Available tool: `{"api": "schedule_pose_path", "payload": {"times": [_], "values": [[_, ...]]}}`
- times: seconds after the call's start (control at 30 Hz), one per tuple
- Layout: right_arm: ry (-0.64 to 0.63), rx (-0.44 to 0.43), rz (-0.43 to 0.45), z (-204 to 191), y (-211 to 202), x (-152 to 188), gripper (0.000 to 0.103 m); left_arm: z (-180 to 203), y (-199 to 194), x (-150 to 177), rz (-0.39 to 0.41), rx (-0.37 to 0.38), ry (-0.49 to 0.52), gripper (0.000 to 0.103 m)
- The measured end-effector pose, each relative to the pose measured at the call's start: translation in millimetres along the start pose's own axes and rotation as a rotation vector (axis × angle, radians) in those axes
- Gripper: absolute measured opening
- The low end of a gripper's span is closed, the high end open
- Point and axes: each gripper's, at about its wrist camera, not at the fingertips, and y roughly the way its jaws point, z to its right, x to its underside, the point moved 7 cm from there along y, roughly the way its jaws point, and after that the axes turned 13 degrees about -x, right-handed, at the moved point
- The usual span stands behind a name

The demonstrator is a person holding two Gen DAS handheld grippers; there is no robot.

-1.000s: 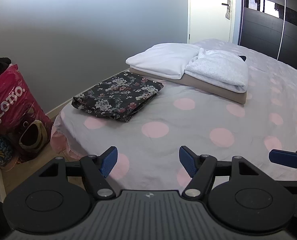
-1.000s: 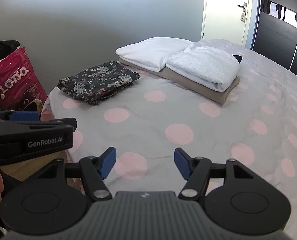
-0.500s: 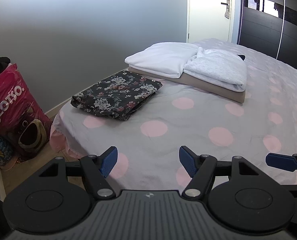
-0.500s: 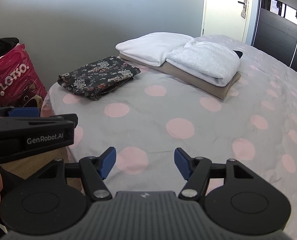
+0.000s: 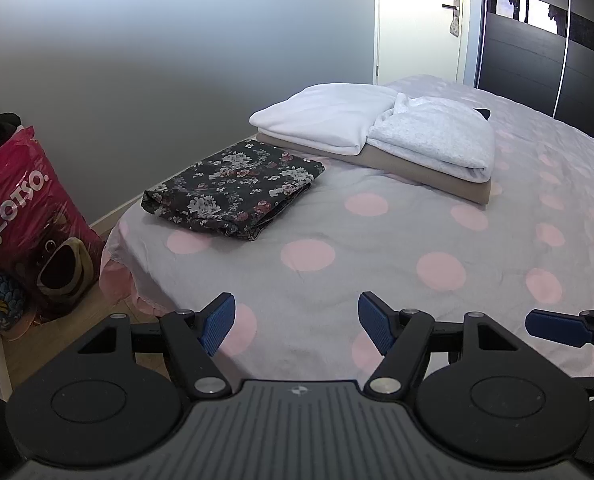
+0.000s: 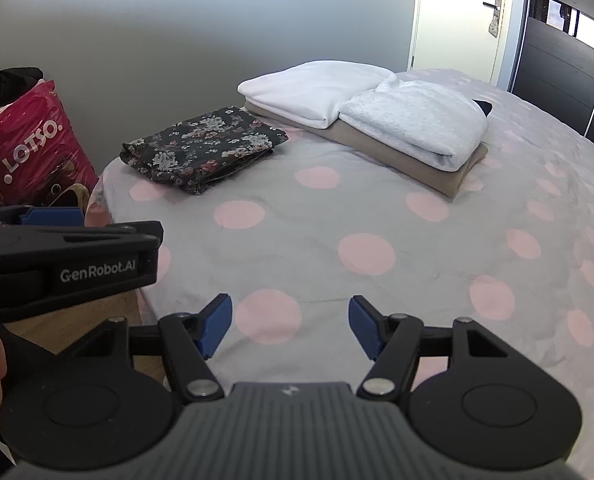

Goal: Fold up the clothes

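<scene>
Hovering released over bare bedspread [image 5: 377, 240] near its edge, left tool [image 5: 296, 326], right tool [image 6: 289, 326], folded clothes [image 6: 205, 146] well apart.

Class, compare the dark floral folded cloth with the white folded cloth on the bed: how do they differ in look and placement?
The floral cloth is dark and patterned; the white cloth is plain. The floral cloth lies directly on the spotted bedspread, near the bed's corner; the white cloth rests on a folded beige layer, beside a pale grey folded piece. Both are folded flat.

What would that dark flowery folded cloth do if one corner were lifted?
The floral folded cloth would probably droop and unfold: its layered edges sag softly on the bed. It looks thin, so likely light. Pushed, it may bunch up rather than slide.
</scene>
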Motion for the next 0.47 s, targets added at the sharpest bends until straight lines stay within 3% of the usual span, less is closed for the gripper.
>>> {"api": "schedule_pose_path", "payload": {"times": [0.47], "values": [[-0.016,-0.010,-0.017,-3.8,0.9,2.2,0.069,-0.4,-1.6,-0.5,0.008,0.004,-0.002,0.067]]}}
